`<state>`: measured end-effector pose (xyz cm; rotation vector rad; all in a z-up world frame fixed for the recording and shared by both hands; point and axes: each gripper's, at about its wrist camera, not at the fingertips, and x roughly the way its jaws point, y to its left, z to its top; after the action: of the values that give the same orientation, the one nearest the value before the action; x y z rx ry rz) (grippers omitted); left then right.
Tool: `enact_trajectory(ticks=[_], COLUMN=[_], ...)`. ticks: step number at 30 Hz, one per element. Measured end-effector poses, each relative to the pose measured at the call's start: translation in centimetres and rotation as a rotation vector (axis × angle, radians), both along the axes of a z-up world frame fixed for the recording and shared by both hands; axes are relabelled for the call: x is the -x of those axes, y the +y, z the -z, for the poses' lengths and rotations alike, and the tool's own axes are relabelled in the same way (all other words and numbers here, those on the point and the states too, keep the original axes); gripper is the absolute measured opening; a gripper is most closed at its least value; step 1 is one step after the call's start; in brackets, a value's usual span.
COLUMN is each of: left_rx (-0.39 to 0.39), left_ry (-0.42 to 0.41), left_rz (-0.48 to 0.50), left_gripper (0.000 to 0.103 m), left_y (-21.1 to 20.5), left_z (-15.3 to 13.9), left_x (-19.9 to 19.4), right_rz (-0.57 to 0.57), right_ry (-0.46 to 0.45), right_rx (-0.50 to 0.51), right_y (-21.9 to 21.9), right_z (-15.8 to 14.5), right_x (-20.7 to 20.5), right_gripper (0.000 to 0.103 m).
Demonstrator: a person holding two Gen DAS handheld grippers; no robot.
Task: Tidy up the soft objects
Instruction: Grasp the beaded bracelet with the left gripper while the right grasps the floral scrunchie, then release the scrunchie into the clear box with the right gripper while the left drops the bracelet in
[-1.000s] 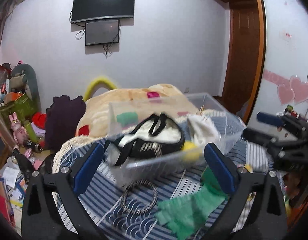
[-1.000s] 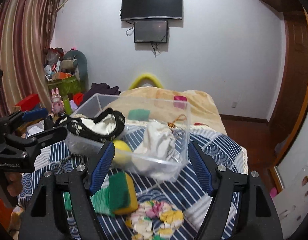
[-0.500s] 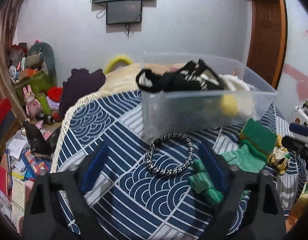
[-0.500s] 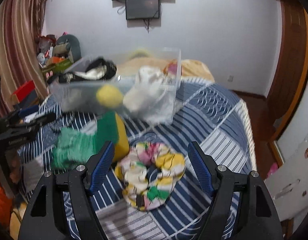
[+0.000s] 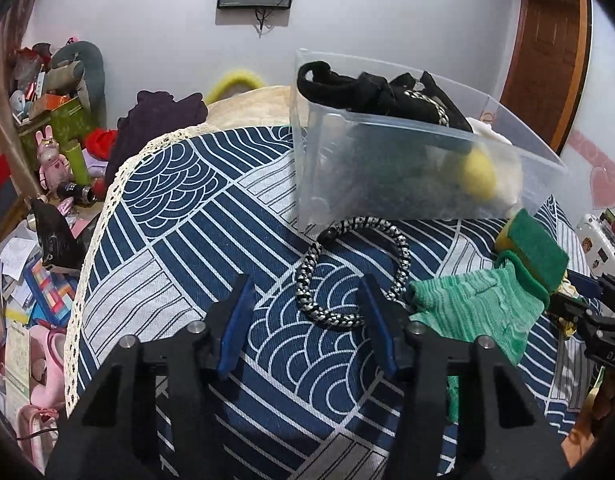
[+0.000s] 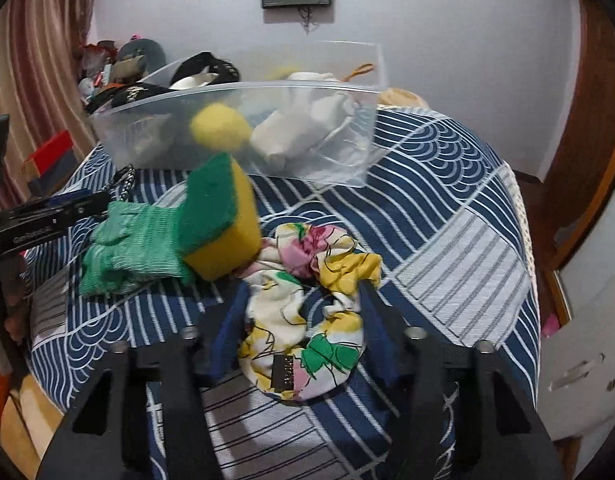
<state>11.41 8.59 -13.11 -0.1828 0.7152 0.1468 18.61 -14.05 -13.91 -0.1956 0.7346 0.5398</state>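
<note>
Low in the frame, the right hand-held gripper straddles the floral scrunchie on the bed, fingers wide, gripping nothing, likely to grasp it. The left hand-held gripper, open and empty, hovers by the braided loop below the clear bin.

A clear, smooth plastic bin is seen on the woven cloth bedspread — a porous foam sponge, rough-topped, beside a knitted glove and a glossy printed-fabric scrunchie.
</note>
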Motion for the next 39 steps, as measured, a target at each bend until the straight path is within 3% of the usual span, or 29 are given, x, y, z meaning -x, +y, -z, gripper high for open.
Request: enact_trajectory(ticks=[4, 10, 19, 25, 28, 39], left_rx=[-0.004, 0.011, 0.010, 0.035, 0.009, 0.015], left_ry=[-0.005, -0.008, -0.072, -0.152, -0.187, -0.282], left_rz=[-0.008, -0.037, -0.049, -0.023, -0.009, 0.039], left_gripper=[0.029, 0.010, 0.008, 0.008, 0.008, 0.008], left_y=[0.3, 0.9, 0.9, 0.4, -0.4, -1.3], left_z=[0.1, 0.2, -1.3, -3.9, -5.3, -9.3], left_x=[0.1, 0.3, 1.9, 3.0, 3.2, 0.4], right_rz=[-0.009, 0.036, 0.063, 0.066, 0.063, 0.054], right_ry=[-0.007, -0.043, -0.123, -0.168, -0.178, -0.336], right_rx=[-0.011, -0.028, -0.067, -0.106, -0.126, -0.108], right_y=[-0.1, -1.1, -1.1, -1.2, -1.2, 1.0], right_z=[-0.2, -0.7, -3.1, -4.9, -5.9, -10.1], right_x=[0.1, 0.1, 1.2, 1.8, 1.5, 0.5], right_gripper=[0.020, 0.014, 0.014, 0.014, 0.014, 0.014])
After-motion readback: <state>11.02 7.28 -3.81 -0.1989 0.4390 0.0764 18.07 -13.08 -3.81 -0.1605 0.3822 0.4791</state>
